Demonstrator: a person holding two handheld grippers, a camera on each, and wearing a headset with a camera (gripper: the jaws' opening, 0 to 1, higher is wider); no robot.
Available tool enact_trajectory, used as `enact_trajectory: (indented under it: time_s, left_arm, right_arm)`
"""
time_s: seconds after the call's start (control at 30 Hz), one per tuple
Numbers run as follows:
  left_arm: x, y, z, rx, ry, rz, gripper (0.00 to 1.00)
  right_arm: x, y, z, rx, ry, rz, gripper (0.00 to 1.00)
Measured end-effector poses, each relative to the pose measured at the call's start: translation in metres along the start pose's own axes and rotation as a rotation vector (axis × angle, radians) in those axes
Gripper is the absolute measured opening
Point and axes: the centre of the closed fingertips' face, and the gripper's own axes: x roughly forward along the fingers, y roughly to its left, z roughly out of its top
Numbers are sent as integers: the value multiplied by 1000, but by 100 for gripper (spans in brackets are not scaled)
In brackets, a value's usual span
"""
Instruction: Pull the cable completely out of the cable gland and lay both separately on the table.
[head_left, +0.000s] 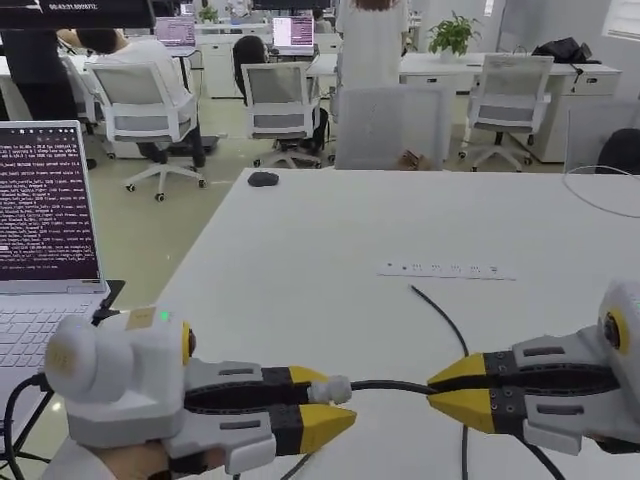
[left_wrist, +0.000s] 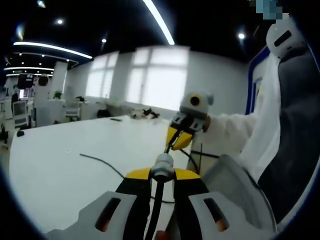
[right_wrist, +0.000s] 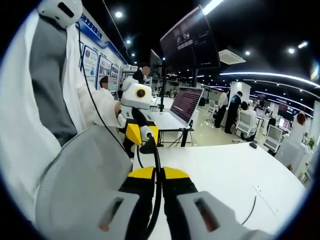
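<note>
Nearest, we see the left gripper, its yellow-tipped jaws pinched narrow on the cable gland. The gland is a small, pale grey, rounded fitting held above the white surface. A thin black cable leaves the gland's mouth and runs straight across a short gap into the right gripper, whose jaws are clamped tight on it. Past that gripper the cable trails over the surface in a loose curve, and its free end lies near a white power strip. How deep the cable sits inside the gland we cannot quite make out. At the left stands an open laptop. Farther off a dark mouse lies by the far edge, with office chairs beyond.
</note>
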Motion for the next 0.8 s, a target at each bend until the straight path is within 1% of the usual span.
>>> enact_trajectory:
  time_s: [0.03, 0.07, 0.1, 0.2, 0.4, 0.53, 0.6, 0.73, 0.8]
  left_arm:
    - [0, 1, 0, -5, 2, -1, 17]
    - [0, 1, 0, -5, 3, -1, 17]
    - [0, 2, 0, -4, 5, 0, 17]
    - [0, 3, 2, -1, 4, 2, 16]
    - [1, 6, 4, -10, -11, 11, 16]
    - [2, 6, 3, -17, -10, 7, 16]
    - [2, 5, 3, -11, -6, 7, 16]
    - [5, 3, 2, -6, 4, -7, 16]
    - [6, 0, 3, 1, 9, -11, 16]
  right_arm:
    - [-3, -2, -4, 1, 13, -6, 3]
    - [-4, -2, -5, 3, 16, -8, 3]
    - [-9, -5, -10, 12, 25, -17, 3]
    - [-15, -9, -19, 28, 42, -32, 3]
    - [-24, -16, -30, 62, 49, -75, 3]
    - [-27, -17, -35, 75, 56, -88, 3]
    - [-28, -17, -37, 79, 60, -90, 3]
    - [-28, -15, -41, 86, 67, -96, 4]
    - [-27, -15, -44, 91, 79, -100, 4]
